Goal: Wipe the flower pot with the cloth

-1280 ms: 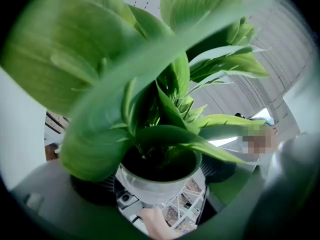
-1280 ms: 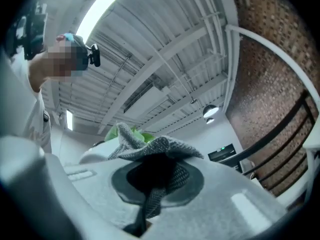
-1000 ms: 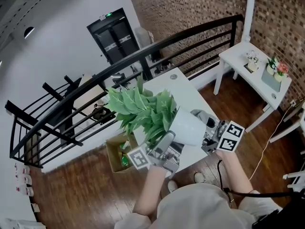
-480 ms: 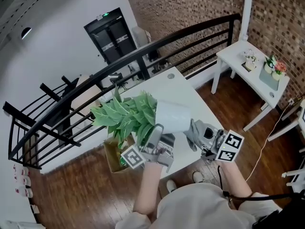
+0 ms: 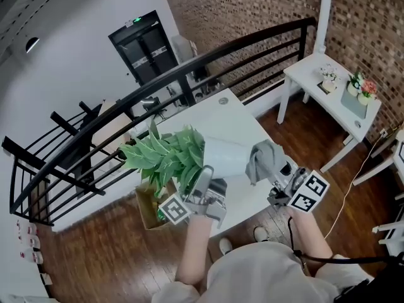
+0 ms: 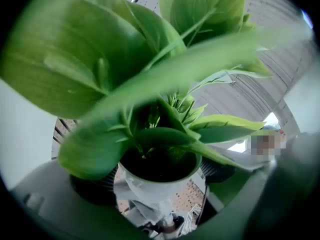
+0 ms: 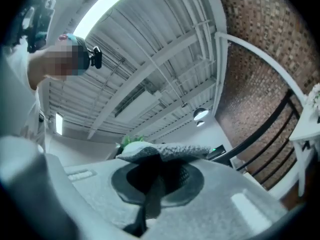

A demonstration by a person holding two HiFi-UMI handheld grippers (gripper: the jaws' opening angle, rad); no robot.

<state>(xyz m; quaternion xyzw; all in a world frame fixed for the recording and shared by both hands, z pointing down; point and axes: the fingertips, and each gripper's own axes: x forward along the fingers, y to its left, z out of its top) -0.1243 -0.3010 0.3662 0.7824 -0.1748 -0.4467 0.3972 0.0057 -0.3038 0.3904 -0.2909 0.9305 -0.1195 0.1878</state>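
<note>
Currently the left gripper [image 5: 206, 178] clamps the flower pot [image 5: 226, 156] at its rim, tipped sideways above the table [image 5: 235, 113] with leaves [image 5: 161, 158] left and base right, so the cloth [image 5: 264, 160] pinched in the right gripper [image 5: 278, 175] sits at the base end

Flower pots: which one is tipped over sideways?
The big white flower pot with green leaves, gripped by the left tongs. The small planters on the far side table stand upright.
</note>
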